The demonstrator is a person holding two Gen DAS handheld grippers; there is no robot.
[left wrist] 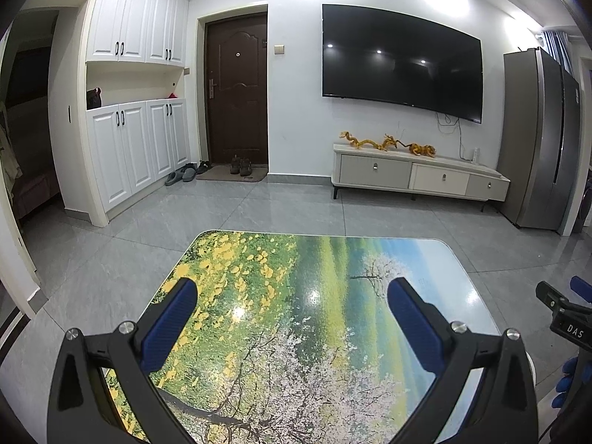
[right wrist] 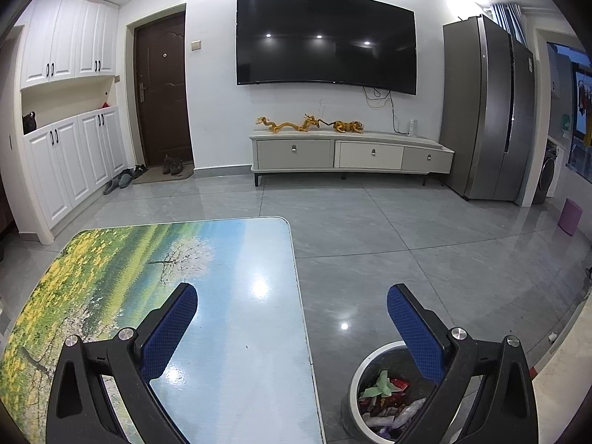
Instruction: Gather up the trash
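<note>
My left gripper (left wrist: 292, 292) is open and empty above a low table (left wrist: 325, 259) printed with a landscape of yellow flowers and blossom trees. My right gripper (right wrist: 292, 296) is open and empty over the table's right edge (right wrist: 296, 277). A round trash bin (right wrist: 364, 366) stands on the floor right of the table, under my right finger. It holds crumpled wrappers (right wrist: 384, 388), green, red and clear. The other gripper (left wrist: 566, 314) shows at the right edge of the left wrist view.
Grey tile floor (right wrist: 407, 240) surrounds the table. A TV cabinet (right wrist: 351, 151) with golden figurines stands at the far wall under a wall TV (right wrist: 325, 40). A fridge (right wrist: 488, 111) is at the right, a pink bin (right wrist: 569, 216) beyond it. White cupboards (left wrist: 137, 148) and shoes (left wrist: 240, 165) are left.
</note>
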